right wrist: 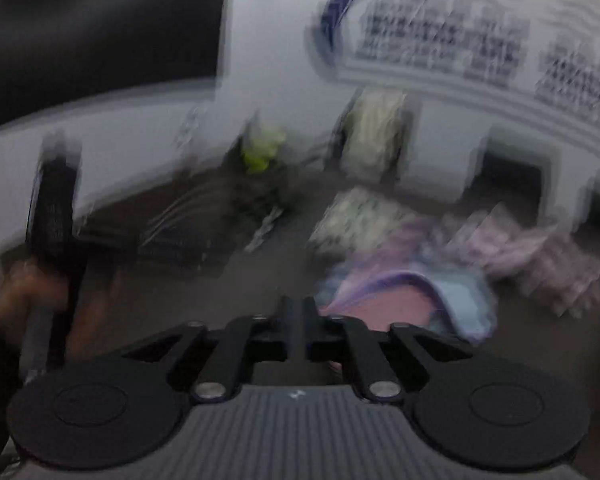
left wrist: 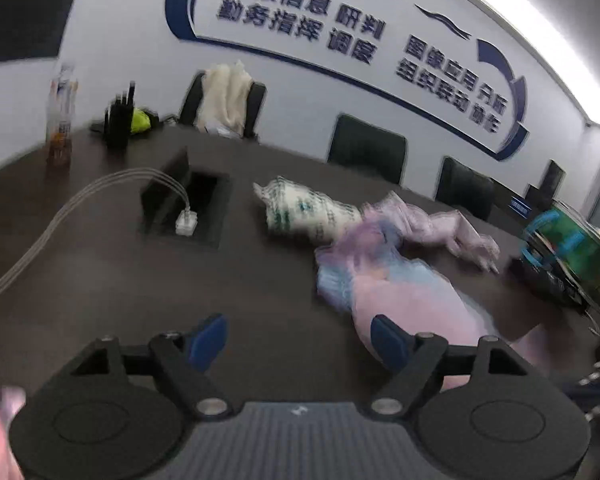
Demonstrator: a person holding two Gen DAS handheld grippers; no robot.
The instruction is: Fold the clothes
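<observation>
In the left wrist view, my left gripper stands open over the bare dark table, nothing between its blue pads. Its right finger reaches the near edge of a pink, purple and light-blue garment lying crumpled on the table. Beyond it lie a white garment with a green pattern and a pale pink garment. The right wrist view is heavily blurred. There my right gripper has its fingers drawn together with nothing seen between them, just left of the pink and blue garment.
An open cable box with a white plug and cables sits in the table at left. Farther back stand a bottle and a black holder. Chairs line the far edge. A dark device with blue and green parts sits at right.
</observation>
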